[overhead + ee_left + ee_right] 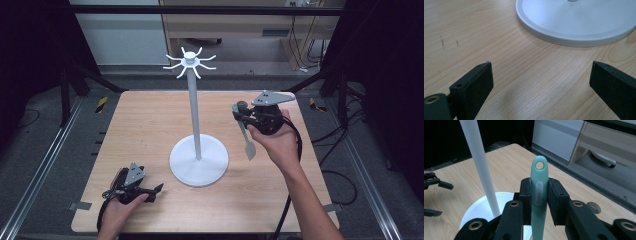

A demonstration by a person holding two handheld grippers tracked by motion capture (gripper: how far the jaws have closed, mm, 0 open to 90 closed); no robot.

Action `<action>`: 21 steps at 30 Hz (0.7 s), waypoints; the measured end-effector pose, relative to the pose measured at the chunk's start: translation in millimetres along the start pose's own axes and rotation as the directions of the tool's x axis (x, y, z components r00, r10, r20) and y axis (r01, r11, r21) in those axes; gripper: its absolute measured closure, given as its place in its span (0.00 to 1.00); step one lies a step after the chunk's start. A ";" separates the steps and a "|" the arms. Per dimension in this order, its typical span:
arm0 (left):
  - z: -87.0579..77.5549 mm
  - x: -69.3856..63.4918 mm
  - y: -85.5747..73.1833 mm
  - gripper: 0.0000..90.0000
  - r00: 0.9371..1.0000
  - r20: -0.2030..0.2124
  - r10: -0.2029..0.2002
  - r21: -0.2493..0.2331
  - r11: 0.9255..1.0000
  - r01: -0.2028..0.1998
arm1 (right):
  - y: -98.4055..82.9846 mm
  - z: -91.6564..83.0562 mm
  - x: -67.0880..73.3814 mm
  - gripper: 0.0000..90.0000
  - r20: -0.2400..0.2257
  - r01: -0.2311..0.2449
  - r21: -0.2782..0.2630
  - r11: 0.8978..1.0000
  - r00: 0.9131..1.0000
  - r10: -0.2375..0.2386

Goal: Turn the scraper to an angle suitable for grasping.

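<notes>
A pale mint-green plastic spatula with a hole in its handle end [539, 195] sits pinched between the black pads of the right gripper [539, 191], handle tip poking out past the jaws, flat blade [250, 149] dangling below toward the light wooden tabletop [150, 130]. Seen from above, the utensil hangs at about 4 o'clock from the pole of the white metal hanging stand with a round base and curled hooks at the top [196, 110], well apart from it and lower than the hook crown [190, 62].

Risks, as judged from here: the hanging hole [539, 165] is small and the hooks thin, so a slightly off approach could bump a prong and tip or slide the stand (the base [574, 22] is broad, but nothing pins it). The grip is on a narrow, smooth handle; a knock against the pole could twist the spatula in the pads or drop it. The loose blade end may swing into the pole w/ any quick turn.

Relative to its gripper, the spatula runs straight through the jaw gap, hole end at 12 o'clock in the right gripper view, blade at 6.

The left gripper [150, 190] rests low near the table's front edge, approx. 8 o'clock from the base, jaws spread wide w/ nothing between them.
</notes>
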State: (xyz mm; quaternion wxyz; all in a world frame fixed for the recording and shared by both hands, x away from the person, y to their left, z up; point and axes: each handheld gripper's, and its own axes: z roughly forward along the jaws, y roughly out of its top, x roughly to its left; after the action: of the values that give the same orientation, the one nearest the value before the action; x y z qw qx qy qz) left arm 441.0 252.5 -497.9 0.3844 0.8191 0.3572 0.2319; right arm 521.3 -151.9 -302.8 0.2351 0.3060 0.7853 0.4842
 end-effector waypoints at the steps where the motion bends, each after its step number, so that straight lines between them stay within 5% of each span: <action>1: 0.0 0.0 0.0 0.05 1.000 0.000 0.000 0.000 1.000 0.000 | 1.3 -0.1 0.3 0.83 0.001 0.000 -0.003 1.000 1.000 0.000; 21: -0.5 0.5 -0.1 0.05 1.000 -0.001 -0.001 -0.001 1.000 0.001 | 29.9 -2.9 8.0 0.83 0.012 -0.004 -0.106 0.994 1.000 0.005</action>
State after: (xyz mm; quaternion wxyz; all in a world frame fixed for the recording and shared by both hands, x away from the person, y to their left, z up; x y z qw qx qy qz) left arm 440.9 253.2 -497.6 0.3849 0.8185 0.3577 0.2321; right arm 521.4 -137.7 -275.2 0.2548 0.2979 0.7563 0.5238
